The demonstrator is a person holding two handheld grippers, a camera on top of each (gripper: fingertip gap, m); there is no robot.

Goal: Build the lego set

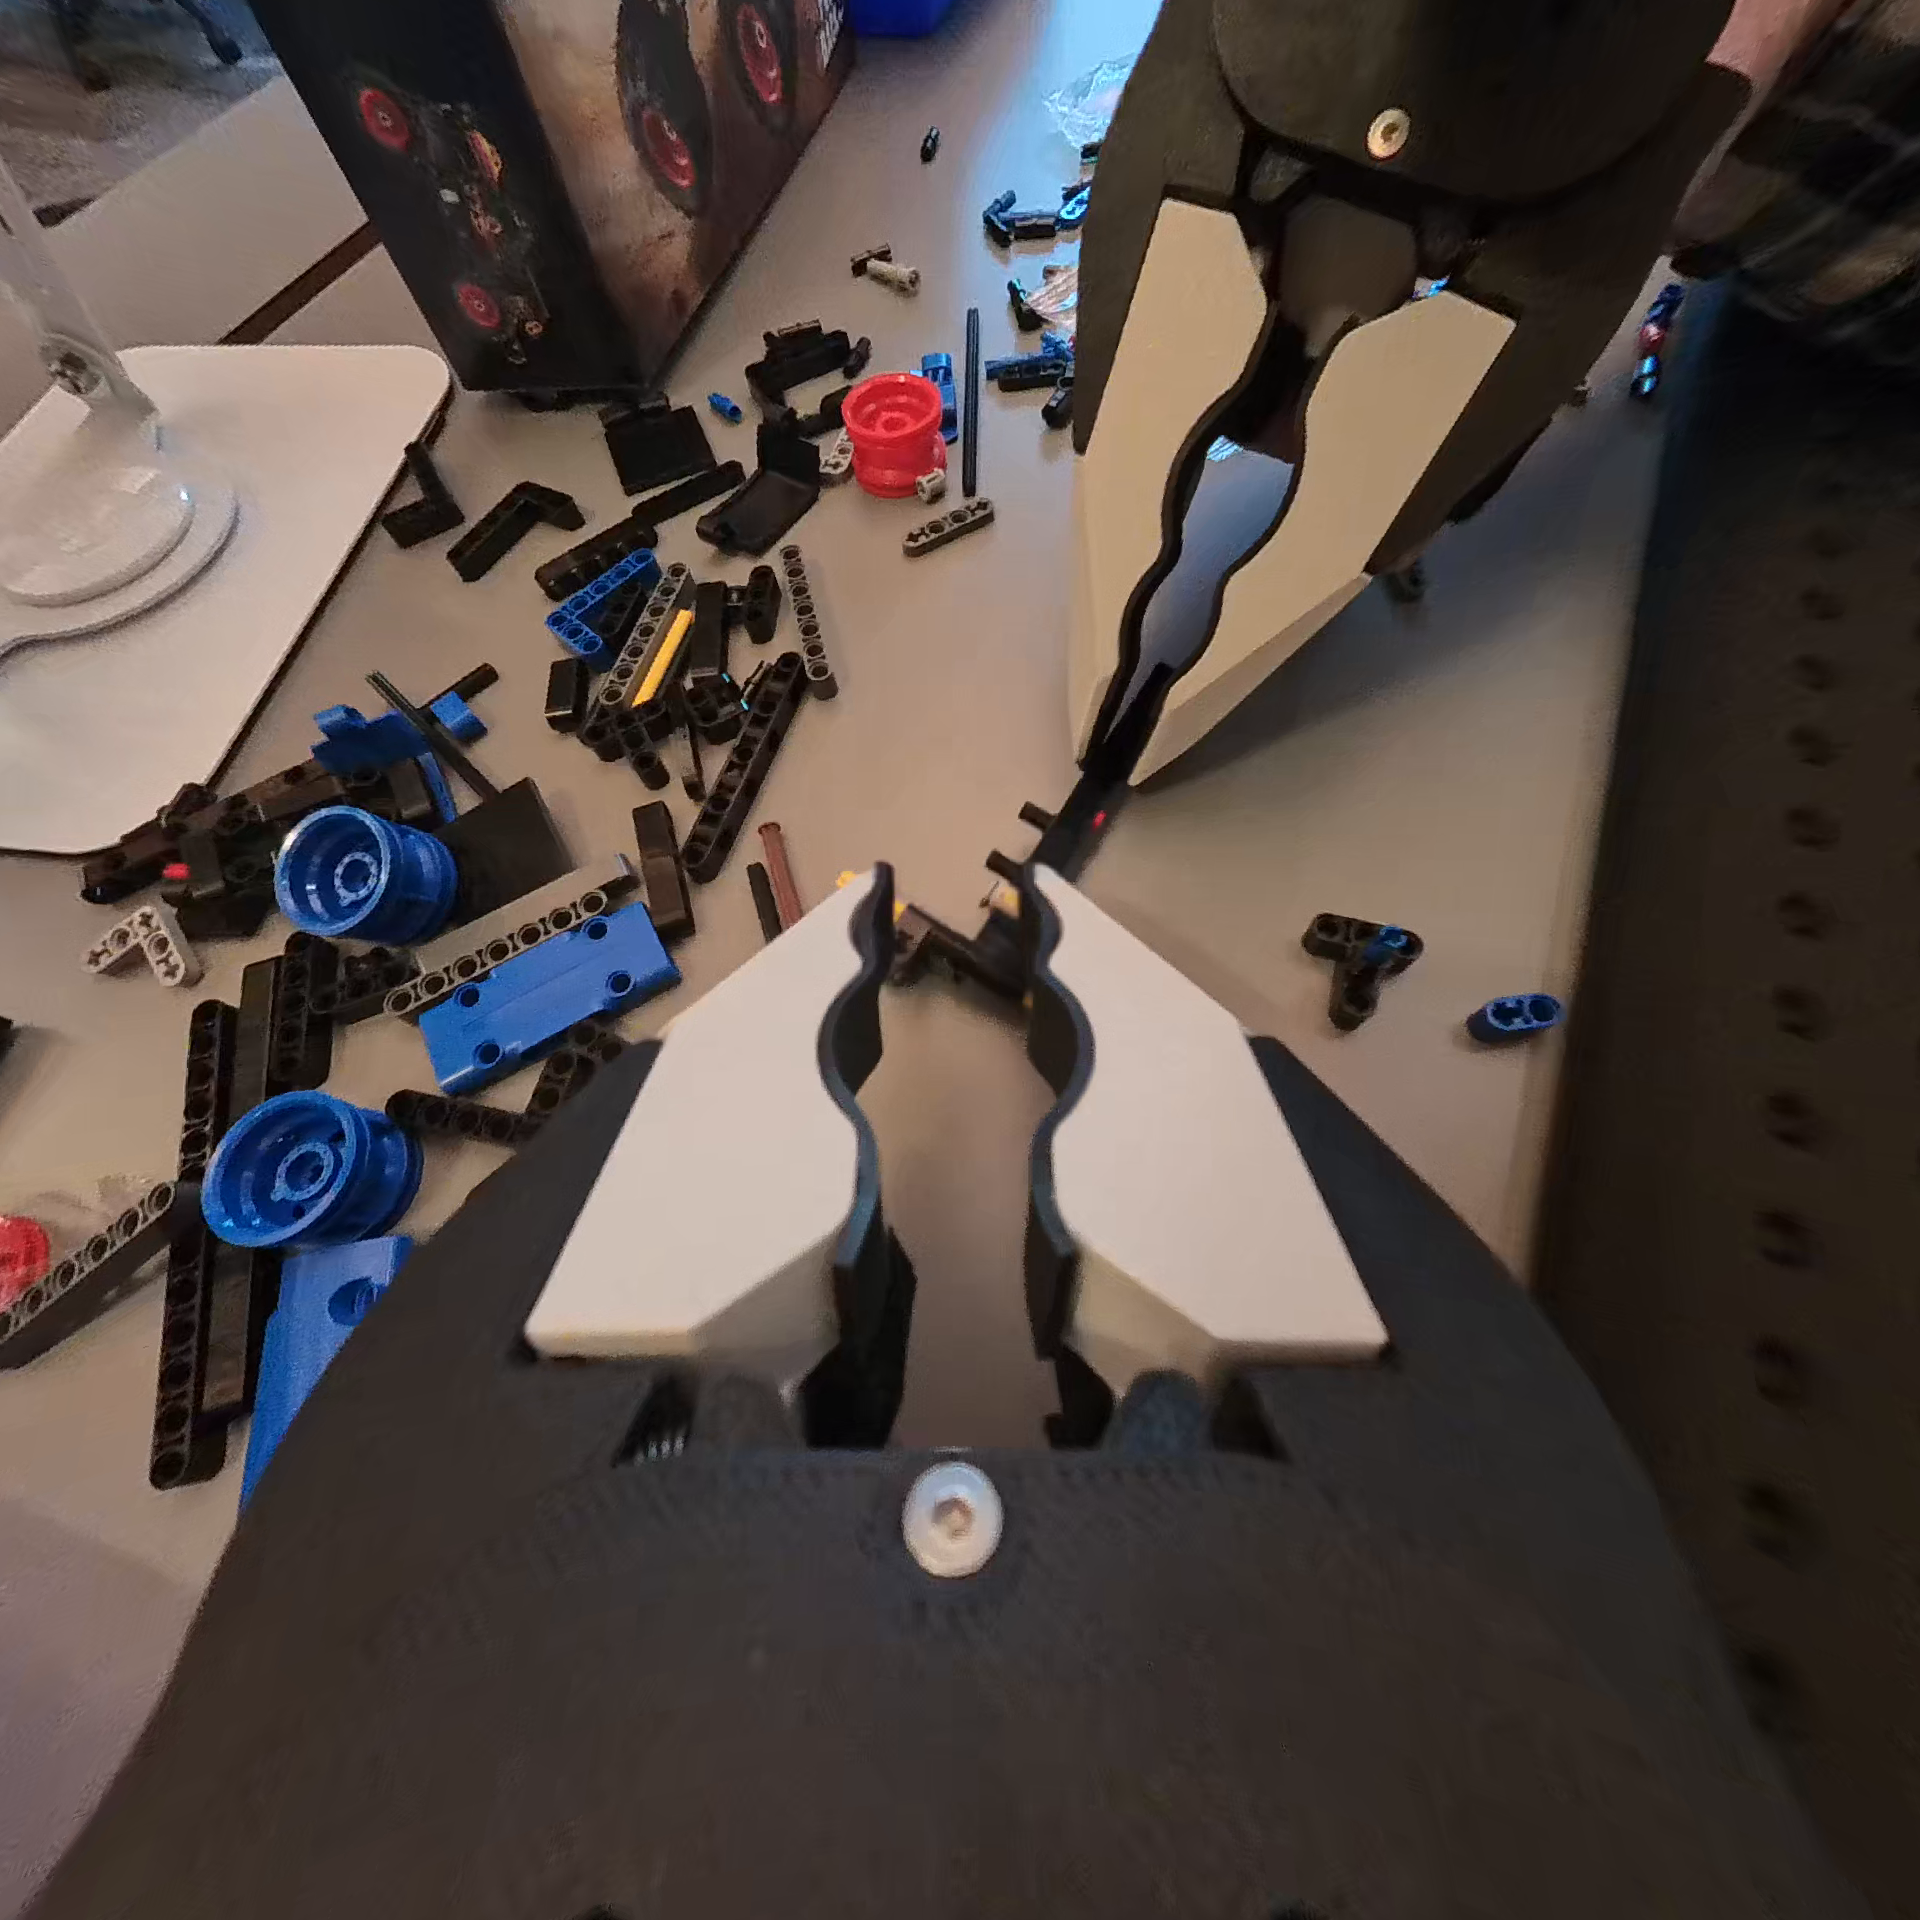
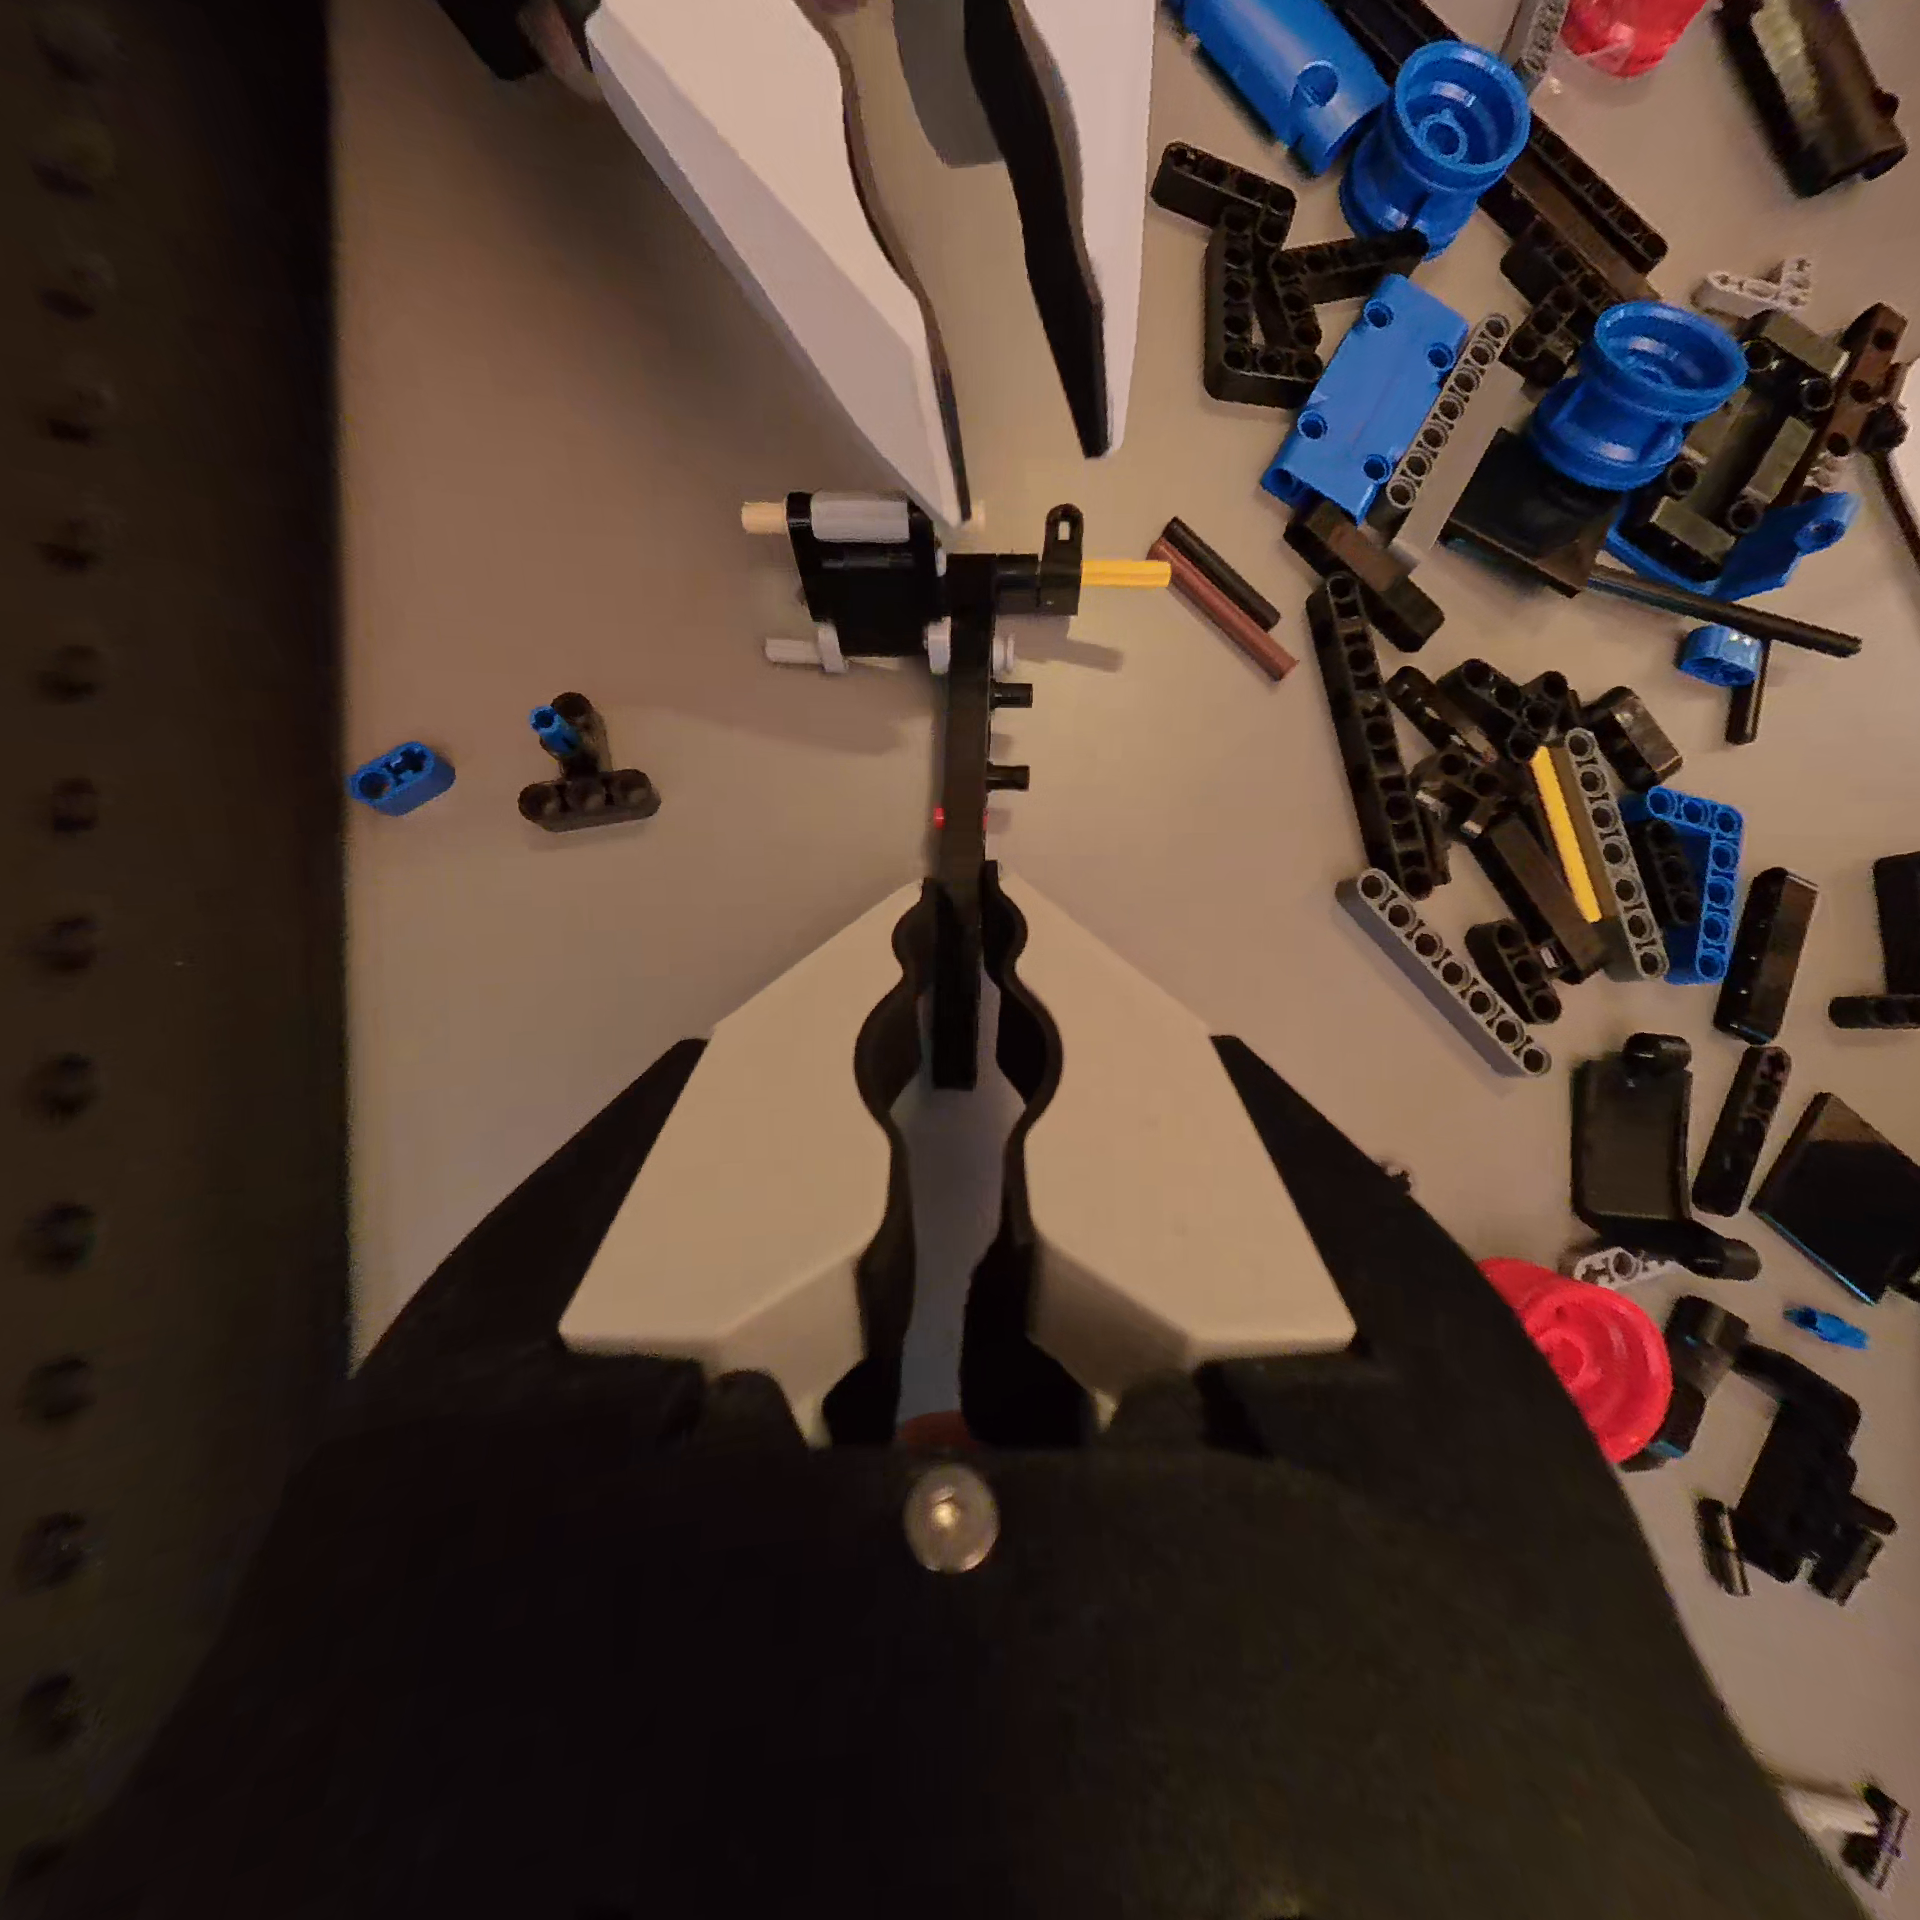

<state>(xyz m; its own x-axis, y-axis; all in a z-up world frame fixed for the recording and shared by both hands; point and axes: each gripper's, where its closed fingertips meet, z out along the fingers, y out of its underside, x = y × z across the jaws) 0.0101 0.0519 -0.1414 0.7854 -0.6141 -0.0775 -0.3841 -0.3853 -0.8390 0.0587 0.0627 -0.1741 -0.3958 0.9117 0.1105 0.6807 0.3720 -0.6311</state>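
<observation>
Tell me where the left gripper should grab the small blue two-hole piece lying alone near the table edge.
Grip the small blue two-hole piece across its two long flat sides, coming straight down from above. It lies flat on the table with holes facing up, clear of the black T-shaped piece beside it.

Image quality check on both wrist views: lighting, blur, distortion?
Left wrist view: even cool light, strong fisheye bending at the edges, box top and blue panel soft. Right wrist view: dimmer, warmer cast, dark left side, own gripper body nearly black, held beam sharp, left gripper slightly blurred.
</observation>
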